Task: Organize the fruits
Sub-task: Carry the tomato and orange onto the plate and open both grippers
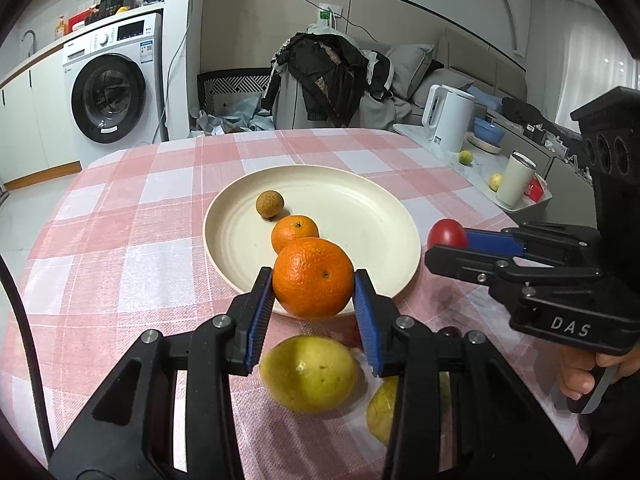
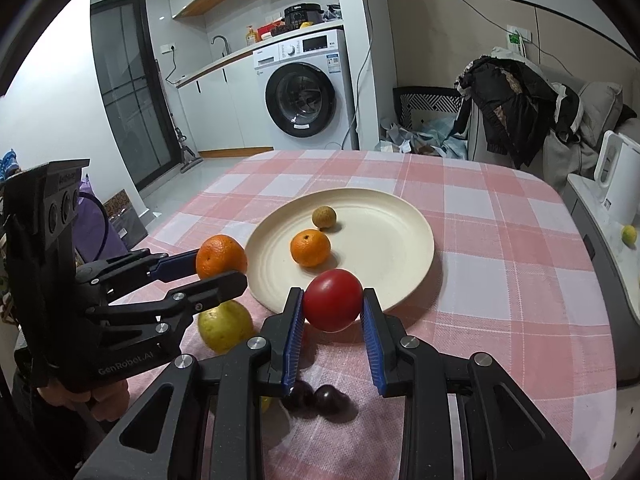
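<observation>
Fruit sits on and around a round cream plate [image 1: 360, 216] on a table with a pink and white checked cloth [image 1: 120, 248]. The left gripper [image 1: 314, 292] holds a big orange [image 1: 314, 278] between its blue pads, up in the air over the near rim of the plate. The right gripper [image 2: 333, 304] holds a shiny red tomato [image 2: 333, 300] the same way, also at the near rim. On the plate lie a small orange [image 2: 310, 248] and a little brown round fruit [image 2: 324, 217], close together but not touching. On the cloth below the grippers lie a yellow-green fruit [image 1: 308, 374], a second yellow one [image 1: 382, 410] partly hidden by a finger, and two dark red fruits [image 2: 316, 398] side by side. The far and right parts of the plate are bare. A white kettle [image 1: 448, 118] stands on a side counter past the table's right edge.
</observation>
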Action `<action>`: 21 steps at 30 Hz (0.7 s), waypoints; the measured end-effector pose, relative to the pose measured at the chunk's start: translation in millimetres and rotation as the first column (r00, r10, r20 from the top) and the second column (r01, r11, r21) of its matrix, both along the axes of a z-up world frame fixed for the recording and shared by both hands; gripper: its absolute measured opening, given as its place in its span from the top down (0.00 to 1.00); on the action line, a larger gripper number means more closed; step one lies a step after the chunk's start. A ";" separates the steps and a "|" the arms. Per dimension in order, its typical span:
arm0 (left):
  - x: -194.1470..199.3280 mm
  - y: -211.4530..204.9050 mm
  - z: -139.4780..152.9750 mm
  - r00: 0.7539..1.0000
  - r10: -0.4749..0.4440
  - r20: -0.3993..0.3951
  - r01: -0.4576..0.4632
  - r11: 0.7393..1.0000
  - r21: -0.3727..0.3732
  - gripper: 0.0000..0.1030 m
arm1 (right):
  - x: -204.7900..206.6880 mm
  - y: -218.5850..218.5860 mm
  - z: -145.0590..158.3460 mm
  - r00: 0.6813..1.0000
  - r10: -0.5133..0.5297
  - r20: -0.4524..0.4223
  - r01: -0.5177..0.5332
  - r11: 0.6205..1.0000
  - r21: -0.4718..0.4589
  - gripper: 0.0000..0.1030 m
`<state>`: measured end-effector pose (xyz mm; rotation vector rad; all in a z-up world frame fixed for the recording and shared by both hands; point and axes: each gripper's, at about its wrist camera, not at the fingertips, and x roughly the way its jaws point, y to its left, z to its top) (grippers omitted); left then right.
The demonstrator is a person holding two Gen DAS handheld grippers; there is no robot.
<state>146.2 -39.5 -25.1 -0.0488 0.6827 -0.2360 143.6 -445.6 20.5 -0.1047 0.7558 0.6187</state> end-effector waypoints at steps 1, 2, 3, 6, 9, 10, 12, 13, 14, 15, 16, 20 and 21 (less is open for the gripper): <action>2.5 -0.5 -1.5 1.000 -0.001 -0.005 0.001 1.000 -0.001 0.65 | 2.5 0.5 -2.0 1.000 -0.002 -0.006 0.002 1.000 -0.002 0.72; 4.9 -1.2 -2.3 1.000 -0.003 -0.007 0.003 1.000 0.000 0.65 | 4.7 0.6 -3.8 1.000 -0.001 -0.010 0.001 1.000 -0.005 0.72; 6.9 -2.0 -3.1 1.000 -0.004 -0.009 0.004 1.000 0.001 0.65 | 7.0 1.2 -5.9 1.000 -0.004 -0.013 0.003 1.000 -0.007 0.72; 12.6 -5.9 -6.3 1.000 -0.012 -0.018 0.012 1.000 0.011 0.65 | 13.8 2.3 -11.5 1.000 -0.009 -0.027 0.009 1.000 -0.015 0.72; 17.4 -10.1 -9.6 1.000 -0.019 -0.025 0.019 1.000 0.023 0.65 | 19.9 3.0 -15.7 0.999 -0.012 -0.043 0.012 1.000 -0.014 0.72; 18.7 -11.3 -10.7 0.999 -0.021 -0.028 0.021 0.999 0.026 0.65 | 21.3 2.9 -16.6 0.999 -0.014 -0.043 0.013 1.000 -0.016 0.72; 22.2 -13.1 -13.2 0.999 -0.024 -0.036 0.026 0.999 0.033 0.65 | 25.5 4.6 -19.6 0.999 -0.015 -0.047 0.014 1.000 -0.025 0.72; 24.5 -14.3 -14.7 0.999 -0.026 -0.040 0.028 0.999 0.037 0.65 | 27.2 4.9 -20.7 0.999 -0.015 -0.050 0.014 1.000 -0.026 0.72; 25.1 -15.4 -15.2 0.999 -0.028 -0.040 0.029 0.999 0.040 0.65 | 29.8 5.5 -22.6 0.998 -0.018 -0.056 0.017 0.999 -0.028 0.72; 26.1 -16.3 -16.0 0.999 -0.029 -0.042 0.031 0.999 0.043 0.65 | 31.7 5.9 -24.3 0.998 -0.020 -0.061 0.018 0.999 -0.028 0.72; 28.0 -17.5 -17.2 0.999 -0.031 -0.044 0.033 0.998 0.045 0.65 | 32.9 5.1 -25.2 0.998 -0.022 -0.064 0.021 0.999 -0.028 0.72; 34.6 -18.8 -20.3 0.998 -0.032 -0.053 0.034 0.998 0.046 0.65 | 38.1 5.8 -29.0 0.997 -0.030 -0.076 0.028 0.999 -0.029 0.72; 36.3 -19.2 -21.3 0.998 -0.032 -0.055 0.034 0.998 0.049 0.65 | 38.9 6.5 -29.8 0.997 -0.031 -0.077 0.029 0.999 -0.032 0.72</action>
